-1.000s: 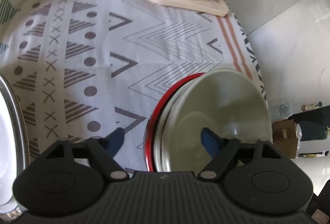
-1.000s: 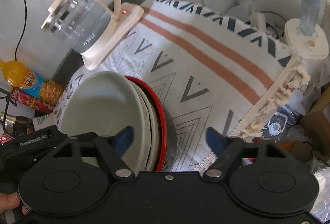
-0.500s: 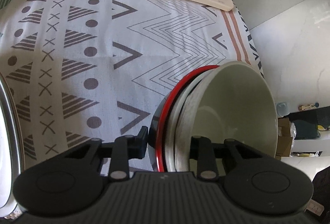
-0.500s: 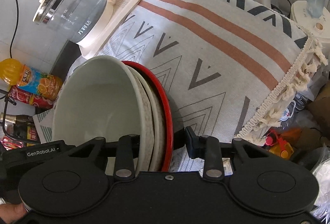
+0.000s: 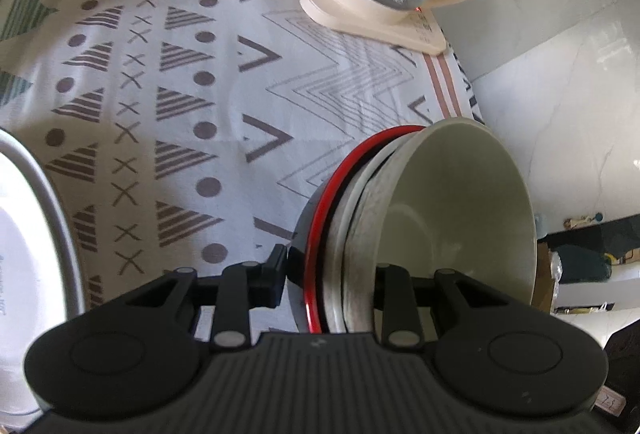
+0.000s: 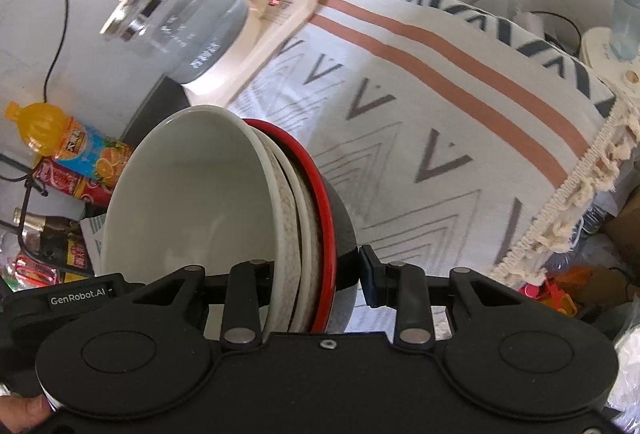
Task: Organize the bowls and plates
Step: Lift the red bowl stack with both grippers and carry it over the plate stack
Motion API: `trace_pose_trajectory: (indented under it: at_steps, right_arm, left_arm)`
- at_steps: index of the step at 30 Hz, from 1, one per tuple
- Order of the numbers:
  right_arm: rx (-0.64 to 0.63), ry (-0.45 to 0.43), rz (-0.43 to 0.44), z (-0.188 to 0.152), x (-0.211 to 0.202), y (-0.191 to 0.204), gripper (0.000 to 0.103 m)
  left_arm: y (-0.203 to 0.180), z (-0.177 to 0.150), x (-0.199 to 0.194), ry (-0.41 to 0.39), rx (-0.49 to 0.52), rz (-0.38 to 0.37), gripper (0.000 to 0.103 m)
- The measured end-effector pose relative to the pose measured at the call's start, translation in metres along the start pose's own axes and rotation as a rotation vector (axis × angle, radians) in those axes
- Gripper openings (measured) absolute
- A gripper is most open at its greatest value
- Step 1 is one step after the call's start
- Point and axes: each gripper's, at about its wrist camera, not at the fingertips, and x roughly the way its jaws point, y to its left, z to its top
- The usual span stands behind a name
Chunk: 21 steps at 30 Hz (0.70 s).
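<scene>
Left tool [image 5: 332, 274] and right tool [image 6: 316, 274] both clamped.

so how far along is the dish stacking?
Done: the pale green bowl, speckled grey bowl, white dish and red-rimmed black bowl are nested into one stack.

In hand: left tongs and right tongs, having just closed, each clamp that stack's rim from opposite sides.

Left: setting it down; the white metal-rimmed tray sits apart on the patterned cloth.

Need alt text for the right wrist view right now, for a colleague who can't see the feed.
The right gripper is shut on the rims of a nested stack of bowls, pale bowl innermost, red-rimmed black bowl outermost, above a patterned tablecloth. A glass kettle stands behind; drink bottles at left.
</scene>
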Motion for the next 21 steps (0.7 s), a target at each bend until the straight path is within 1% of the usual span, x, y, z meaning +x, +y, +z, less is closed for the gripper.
trace_pose_trajectory:
  at_steps: [12,15,21]
  right_arm:
    - [-0.038,-0.007,0.064,-0.005,-0.005,0.049,0.032]
    - [-0.034,-0.005,0.085,-0.007,-0.01,0.057,0.032]
    - [-0.065,-0.011,0.109,-0.011,-0.017,0.075,0.032]
  left_arm:
    - [0.03,0.013,-0.046,-0.091,-0.052,-0.012,0.028]
    - [0.036,0.014,-0.059,-0.114,-0.061,-0.015,0.028]
    - [0.047,0.011,-0.079,-0.156,-0.082,-0.023,0.028]
